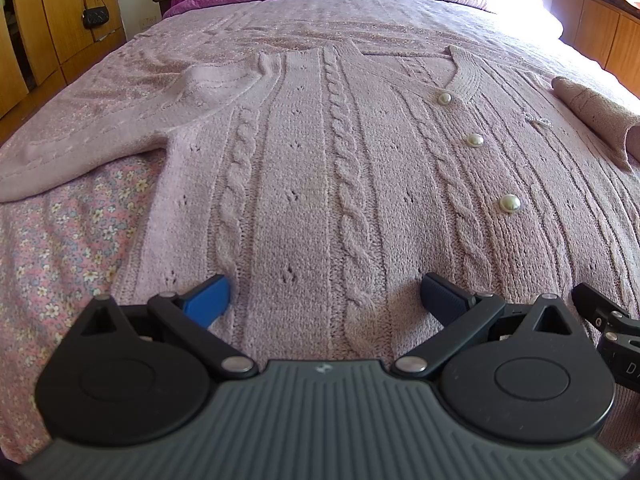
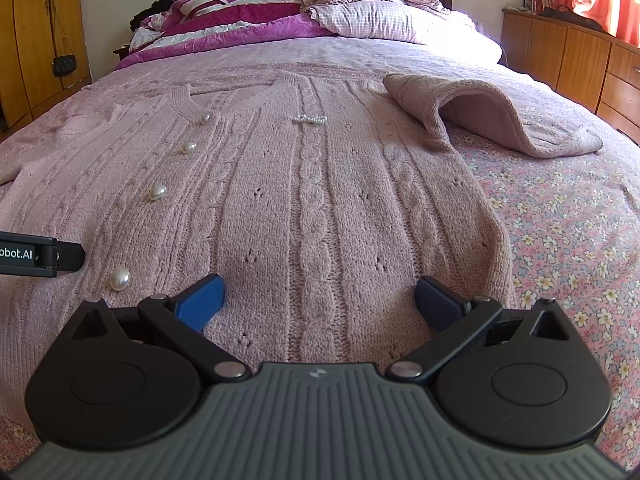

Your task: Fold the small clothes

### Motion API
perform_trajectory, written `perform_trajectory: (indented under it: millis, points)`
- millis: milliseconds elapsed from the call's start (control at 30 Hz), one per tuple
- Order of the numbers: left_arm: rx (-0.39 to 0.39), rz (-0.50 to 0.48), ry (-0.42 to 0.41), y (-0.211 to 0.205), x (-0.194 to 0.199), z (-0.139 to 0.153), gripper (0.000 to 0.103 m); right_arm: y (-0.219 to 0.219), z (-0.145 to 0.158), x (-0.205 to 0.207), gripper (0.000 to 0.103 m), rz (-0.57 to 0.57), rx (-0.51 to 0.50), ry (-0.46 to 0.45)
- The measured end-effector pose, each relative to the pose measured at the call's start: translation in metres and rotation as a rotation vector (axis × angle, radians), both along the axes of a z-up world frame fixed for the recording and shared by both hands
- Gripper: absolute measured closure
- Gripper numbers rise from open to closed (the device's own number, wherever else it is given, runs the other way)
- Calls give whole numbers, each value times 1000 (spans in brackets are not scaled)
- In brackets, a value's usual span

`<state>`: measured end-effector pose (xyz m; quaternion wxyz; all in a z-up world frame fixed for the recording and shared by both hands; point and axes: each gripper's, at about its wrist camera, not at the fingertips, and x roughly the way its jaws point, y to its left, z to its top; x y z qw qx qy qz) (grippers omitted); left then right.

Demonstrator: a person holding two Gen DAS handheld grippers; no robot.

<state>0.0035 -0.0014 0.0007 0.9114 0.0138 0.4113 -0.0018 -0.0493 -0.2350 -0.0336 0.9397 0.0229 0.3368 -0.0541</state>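
Observation:
A pink cable-knit cardigan (image 1: 304,168) with pearl buttons (image 1: 509,203) lies flat, front up, on the bed, collar away from me. Its left sleeve (image 1: 120,132) spreads out to the left. Its right sleeve (image 2: 492,112) is bent and lies out to the right. My left gripper (image 1: 324,296) is open over the hem on the cardigan's left half, fingers (image 1: 208,304) resting on the knit. My right gripper (image 2: 320,300) is open over the hem on the right half, near the side edge. Neither holds anything.
A floral pink bedsheet (image 2: 560,240) shows on both sides of the cardigan. Pillows and a magenta quilt (image 2: 256,20) are piled at the headboard. Wooden wardrobes (image 1: 48,20) stand at left and wooden cabinets (image 2: 580,60) at right. The left gripper's body (image 2: 36,256) shows in the right wrist view.

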Motion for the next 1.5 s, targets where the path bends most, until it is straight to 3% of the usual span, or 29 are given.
perform_trajectory:
  millis: [1500]
  points:
    - [-17,-12,-18,4,1,-1,0,-1,-2,-1,0,-2,-15,-7]
